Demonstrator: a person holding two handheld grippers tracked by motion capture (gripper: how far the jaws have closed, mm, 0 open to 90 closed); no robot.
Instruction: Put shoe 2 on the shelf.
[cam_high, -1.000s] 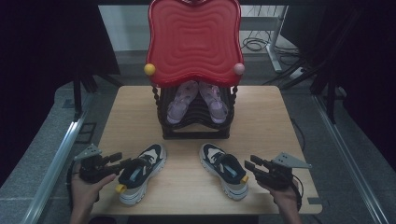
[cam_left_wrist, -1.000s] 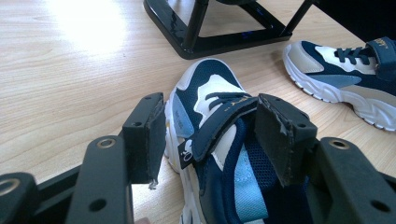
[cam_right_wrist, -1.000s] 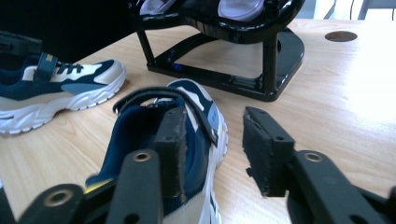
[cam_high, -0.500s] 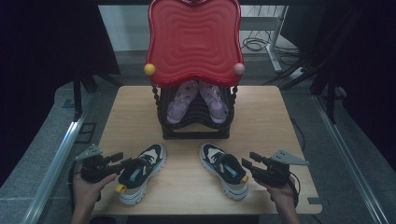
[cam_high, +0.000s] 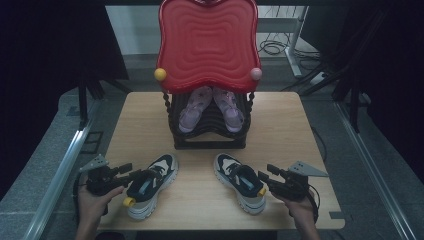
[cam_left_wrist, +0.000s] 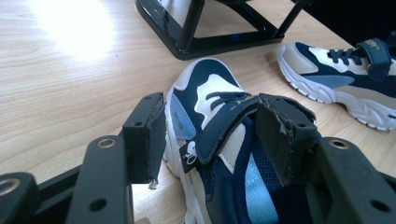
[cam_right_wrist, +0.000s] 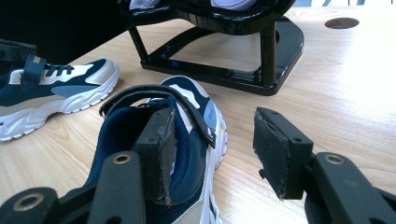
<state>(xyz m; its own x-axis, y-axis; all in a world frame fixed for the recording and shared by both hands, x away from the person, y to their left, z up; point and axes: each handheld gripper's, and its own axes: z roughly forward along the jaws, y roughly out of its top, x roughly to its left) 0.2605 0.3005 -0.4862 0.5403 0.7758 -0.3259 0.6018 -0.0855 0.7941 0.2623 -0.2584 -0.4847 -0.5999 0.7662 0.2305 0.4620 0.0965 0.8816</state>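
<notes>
Two navy, white and beige sneakers lie on the wooden table, toes pointing away from me. My left gripper (cam_high: 134, 172) (cam_left_wrist: 210, 107) reaches into the left sneaker (cam_high: 150, 187) (cam_left_wrist: 205, 93) from behind. One jaw is outside its side wall, the other rests over the strap, and I see no squeeze. My right gripper (cam_high: 265, 172) (cam_right_wrist: 214, 116) straddles the outer wall of the right sneaker (cam_high: 237, 180) (cam_right_wrist: 196, 116). Its left jaw is inside the opening; its right jaw stands clear, with bare wood in the gap. Its jaws have just been opening.
A black shoe rack (cam_high: 210, 142) (cam_right_wrist: 224, 70) stands at the back middle of the table (cam_high: 290, 130), with a pair of lilac sandals (cam_high: 210, 107) on it and a red wavy panel (cam_high: 207, 42) above. Dark floor and cables surround the table.
The right gripper's jaws stand a little wider around the right sneaker's wall. Both hands and both sneakers keep their places.
</notes>
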